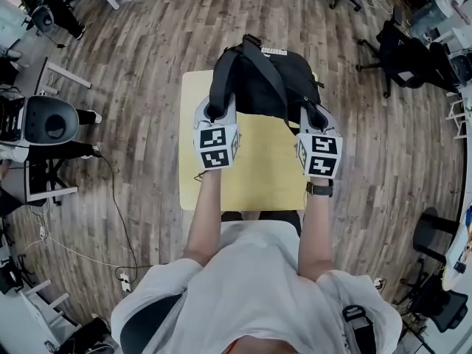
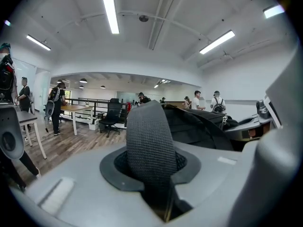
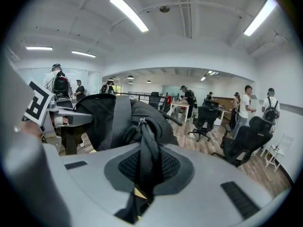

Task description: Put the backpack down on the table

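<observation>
Left gripper [image 1: 215, 113] clamped on a strap [image 2: 149, 136] of the backpack [image 1: 259, 80]; right gripper [image 1: 313, 116] clamped on its black fabric; backpack above far end of table [image 1: 251, 175].

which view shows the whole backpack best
The head view: the whole backpack shows over the table. The left gripper view shows mainly a strap clamped in its jaws; the right gripper view, one side and a gripped fold.
</observation>
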`<act>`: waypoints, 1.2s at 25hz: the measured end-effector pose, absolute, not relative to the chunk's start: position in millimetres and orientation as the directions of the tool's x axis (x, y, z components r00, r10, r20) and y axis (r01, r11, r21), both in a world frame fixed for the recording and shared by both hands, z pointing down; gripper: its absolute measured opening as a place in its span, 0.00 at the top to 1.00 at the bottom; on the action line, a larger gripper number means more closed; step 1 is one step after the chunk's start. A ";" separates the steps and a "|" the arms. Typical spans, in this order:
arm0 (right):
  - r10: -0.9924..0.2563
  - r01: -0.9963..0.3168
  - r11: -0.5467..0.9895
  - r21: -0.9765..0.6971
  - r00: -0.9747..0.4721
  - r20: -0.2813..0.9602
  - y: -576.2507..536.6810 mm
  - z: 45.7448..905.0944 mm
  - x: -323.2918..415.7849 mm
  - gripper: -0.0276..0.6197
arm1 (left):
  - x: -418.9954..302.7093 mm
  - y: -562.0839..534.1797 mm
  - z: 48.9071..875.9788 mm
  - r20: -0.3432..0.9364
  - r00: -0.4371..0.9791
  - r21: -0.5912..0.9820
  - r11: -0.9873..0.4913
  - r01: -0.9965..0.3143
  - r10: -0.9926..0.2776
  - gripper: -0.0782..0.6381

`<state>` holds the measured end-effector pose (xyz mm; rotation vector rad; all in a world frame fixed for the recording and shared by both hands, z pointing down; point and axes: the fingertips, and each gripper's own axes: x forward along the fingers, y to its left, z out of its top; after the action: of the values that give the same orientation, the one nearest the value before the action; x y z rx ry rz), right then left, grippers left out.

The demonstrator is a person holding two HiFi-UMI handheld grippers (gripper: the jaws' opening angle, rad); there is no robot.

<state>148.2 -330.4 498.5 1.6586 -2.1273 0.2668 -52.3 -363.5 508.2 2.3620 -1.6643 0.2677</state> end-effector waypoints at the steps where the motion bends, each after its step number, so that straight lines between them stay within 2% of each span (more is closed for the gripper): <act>1: -0.869 -0.957 0.272 0.103 -0.198 0.454 -331.5 505.3 148.1 0.92 | -52.4 -364.8 515.4 0.296 0.333 0.090 -0.321 -0.943 -0.895 0.75; 30: -0.721 -0.945 0.328 -0.006 -0.254 0.645 -397.6 651.6 176.7 0.92 | -26.3 -417.7 668.4 0.540 0.276 0.040 -0.303 -0.952 -0.795 0.75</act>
<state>176.7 -397.6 651.6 1.4590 -2.0558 0.5406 -26.3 -417.7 668.4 2.1961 -1.5859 0.6098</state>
